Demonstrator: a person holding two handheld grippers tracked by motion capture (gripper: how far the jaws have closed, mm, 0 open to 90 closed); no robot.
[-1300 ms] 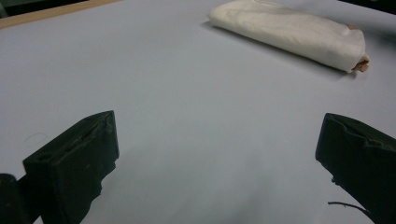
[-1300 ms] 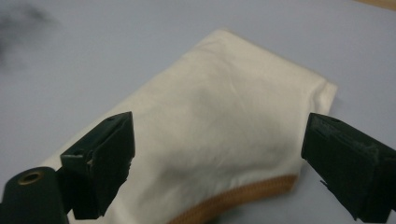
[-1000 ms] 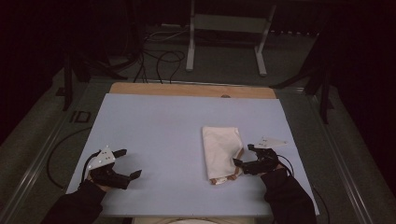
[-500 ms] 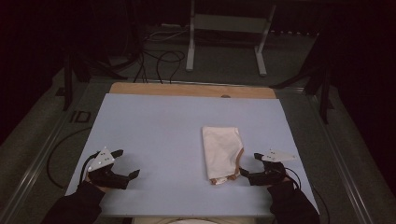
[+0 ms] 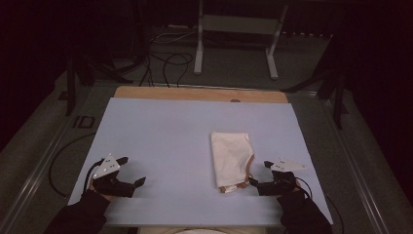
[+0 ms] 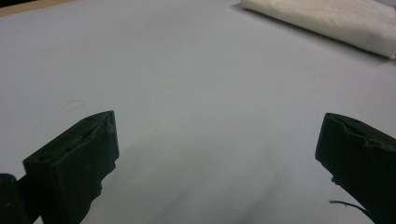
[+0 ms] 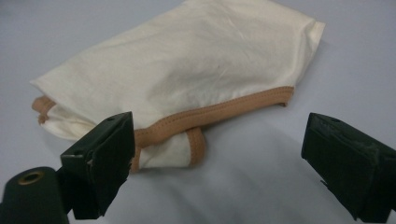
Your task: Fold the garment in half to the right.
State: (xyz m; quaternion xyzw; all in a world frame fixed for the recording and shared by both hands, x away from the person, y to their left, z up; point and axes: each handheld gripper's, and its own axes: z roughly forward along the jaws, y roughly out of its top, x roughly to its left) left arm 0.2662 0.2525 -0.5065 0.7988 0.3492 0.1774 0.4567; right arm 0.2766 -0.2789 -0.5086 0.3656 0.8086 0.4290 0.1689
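Note:
A folded cream cloth with tan trim [image 5: 231, 158] lies flat on the pale blue table top [image 5: 165, 136], right of centre. My right gripper [image 5: 259, 173] stands open just right of the cloth's near corner, jaws spread wide and holding nothing. In the right gripper view the cloth [image 7: 187, 79] lies directly ahead, with its tan edge [image 7: 219, 112] behind the left jaw. My left gripper [image 5: 130, 170] rests open at the near left, far from the cloth. In the left gripper view the cloth [image 6: 336, 21] lies at the top right beyond bare table.
A wooden strip [image 5: 199, 93] runs along the table's far edge. Beyond it are a metal stand [image 5: 236, 34] and floor cables [image 5: 165, 58]. Metal rails flank the table on both sides. The person's dark sleeves [image 5: 302, 214] enter from the bottom.
My right gripper has drawn back toward the near edge, away from the cloth's right side to its near corner. The left gripper has barely moved. The cloth lies as before.

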